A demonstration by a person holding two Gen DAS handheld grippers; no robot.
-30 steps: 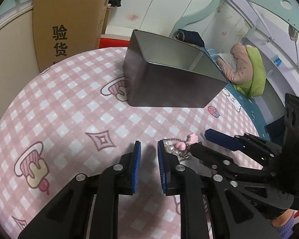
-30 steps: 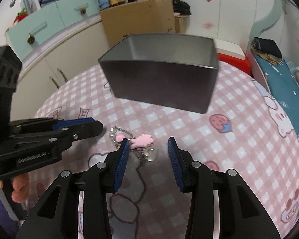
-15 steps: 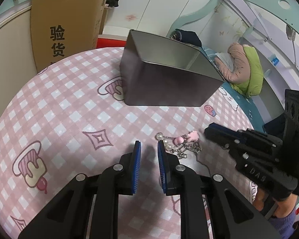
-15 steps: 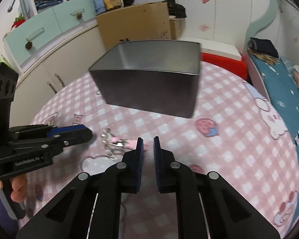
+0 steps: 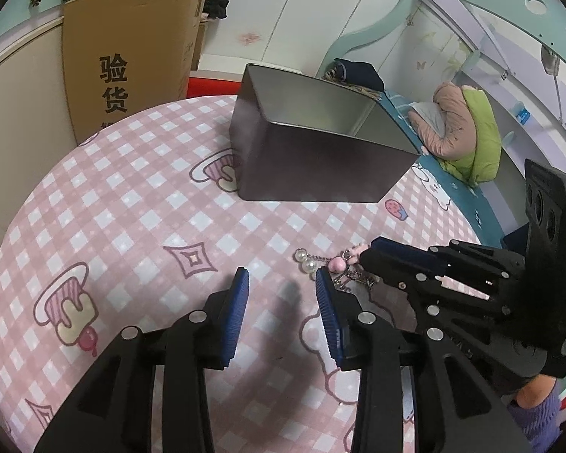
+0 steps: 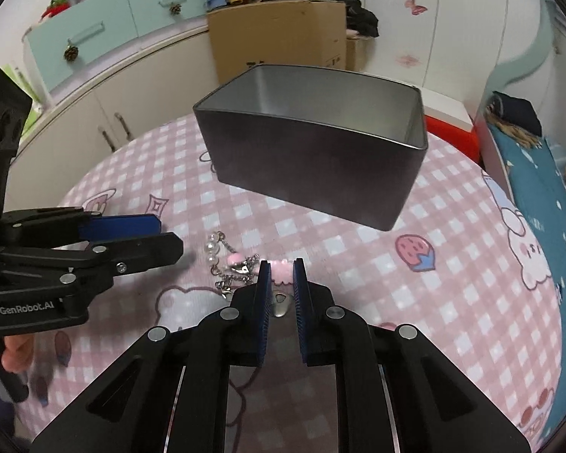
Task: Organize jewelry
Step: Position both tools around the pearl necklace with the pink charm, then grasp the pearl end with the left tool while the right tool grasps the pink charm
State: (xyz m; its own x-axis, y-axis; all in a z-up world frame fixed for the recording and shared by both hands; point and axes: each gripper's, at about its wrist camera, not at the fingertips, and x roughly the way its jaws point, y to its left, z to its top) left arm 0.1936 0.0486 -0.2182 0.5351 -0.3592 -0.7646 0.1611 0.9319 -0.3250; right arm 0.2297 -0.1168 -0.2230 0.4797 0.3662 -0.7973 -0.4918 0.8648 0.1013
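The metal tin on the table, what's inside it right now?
From the right wrist view, the tin is open on top, and the inner walls that show are bare grey metal. Its near wall hides the floor, so something lying flat there cannot be ruled out. The charm bracelet lies outside, on the tablecloth.

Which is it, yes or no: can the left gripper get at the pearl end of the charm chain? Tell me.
Probably yes. The left gripper is open, and the pearls lie bare on the tablecloth just ahead of its right finger. The right gripper grips only the pink charm.
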